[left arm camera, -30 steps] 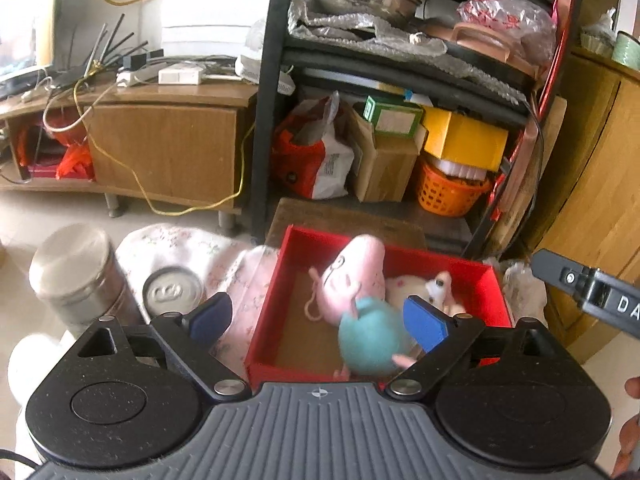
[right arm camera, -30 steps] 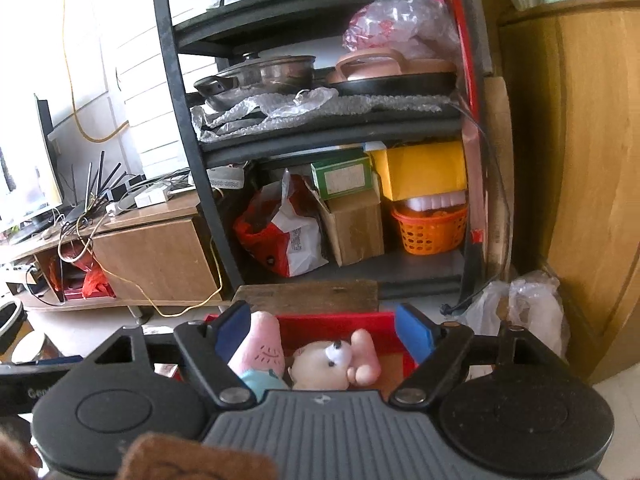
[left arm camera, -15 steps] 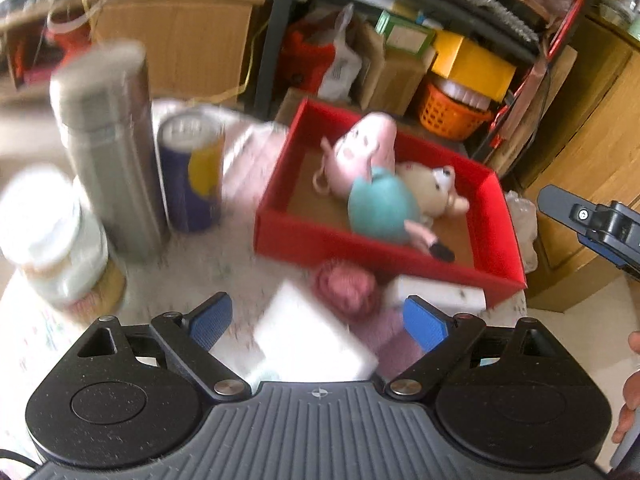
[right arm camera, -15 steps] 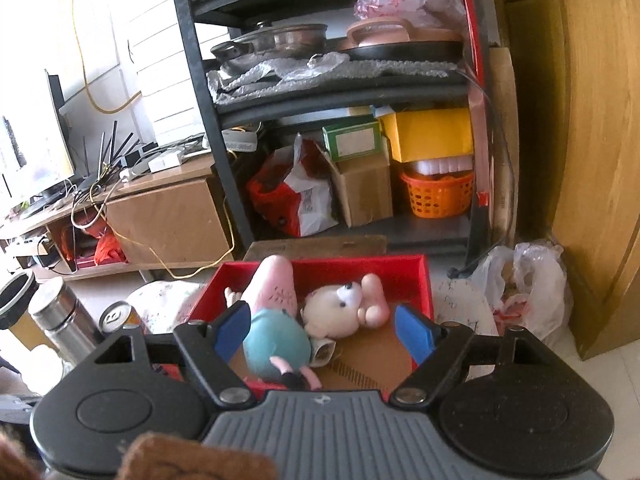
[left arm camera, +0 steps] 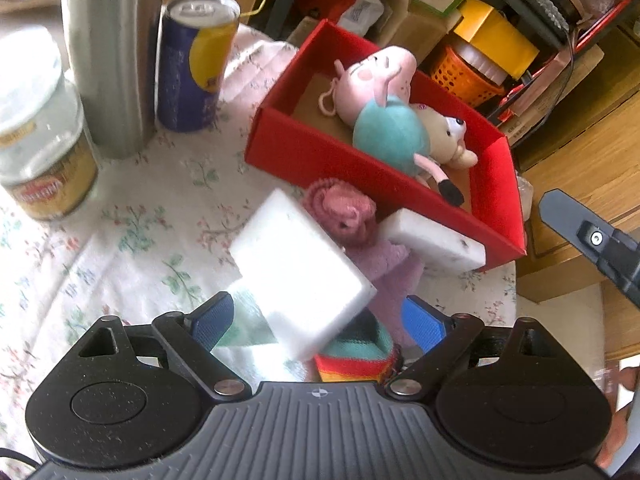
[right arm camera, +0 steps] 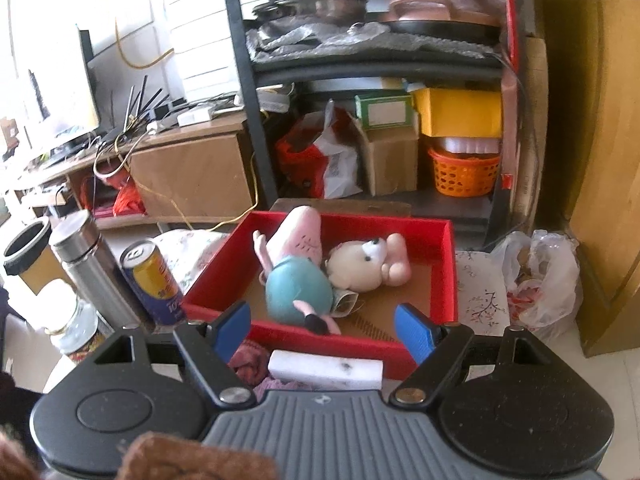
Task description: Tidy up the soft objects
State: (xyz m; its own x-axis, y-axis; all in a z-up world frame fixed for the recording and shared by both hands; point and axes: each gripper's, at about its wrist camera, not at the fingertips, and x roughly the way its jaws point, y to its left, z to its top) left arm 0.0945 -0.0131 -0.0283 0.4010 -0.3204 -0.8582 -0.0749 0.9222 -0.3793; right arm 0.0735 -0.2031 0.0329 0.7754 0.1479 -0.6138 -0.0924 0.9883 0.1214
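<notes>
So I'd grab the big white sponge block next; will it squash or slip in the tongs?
The sponge block looks like soft foam, so it probably squashes and feels light. Its matte faces likely grip rather than slip. It leans on the pink cloth, so lifting it may shift that. The left tongs stand open around it.

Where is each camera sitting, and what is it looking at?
Left wrist: rides the open left gripper, tilted down at a white sponge on the table; the right gripper's edge shows at right.
Right wrist: rides the open right gripper, looking level over the red box to shelves.
Both see the box and pig plush.
</notes>
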